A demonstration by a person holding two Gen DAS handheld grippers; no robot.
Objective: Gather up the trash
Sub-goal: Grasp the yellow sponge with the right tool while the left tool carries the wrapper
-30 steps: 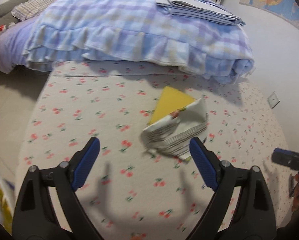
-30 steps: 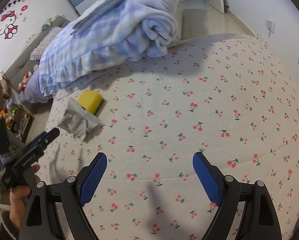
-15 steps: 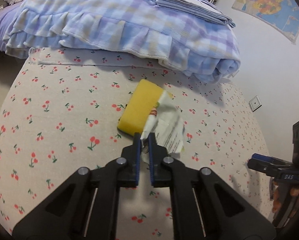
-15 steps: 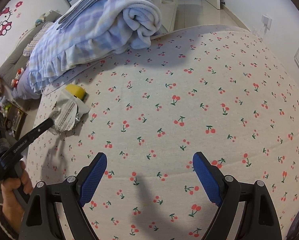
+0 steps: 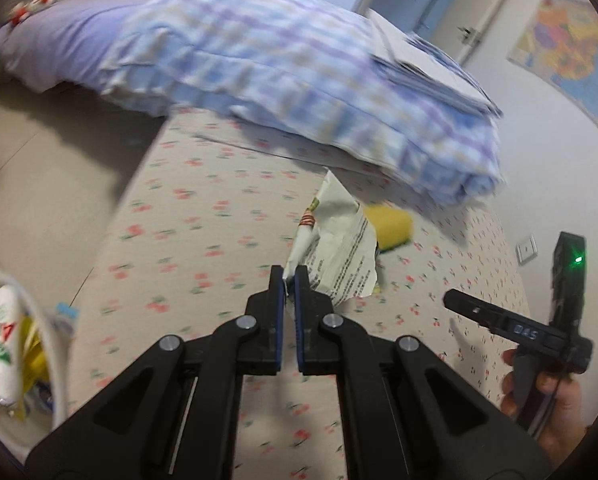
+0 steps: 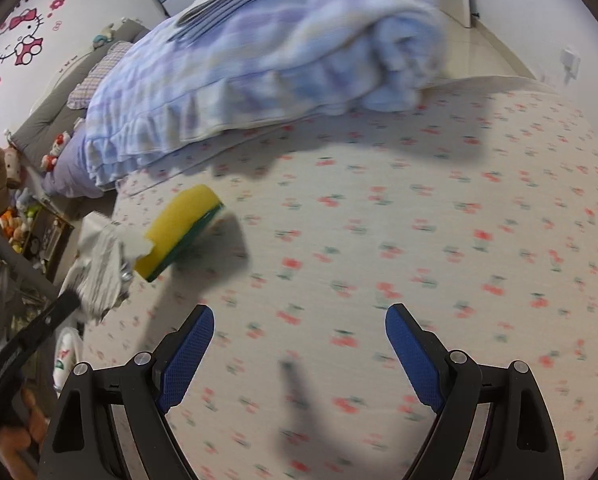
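Note:
My left gripper is shut on a crumpled white printed wrapper and holds it lifted above the cherry-print bed sheet. The wrapper also shows in the right wrist view, at the tip of the left gripper. A yellow sponge with a green underside lies on the sheet just beyond the wrapper; it also shows in the left wrist view. My right gripper is open and empty over the sheet, to the right of the sponge.
A folded blue checked blanket with folded sheets on top lies across the far bed. A white bin with trash is at lower left, beside the bed. Toys sit on the left floor.
My left gripper shut on the wrapper, lifted it off the sponge and swung left, bringing the bin into view. The right gripper moved closer to the sponge, staying open.

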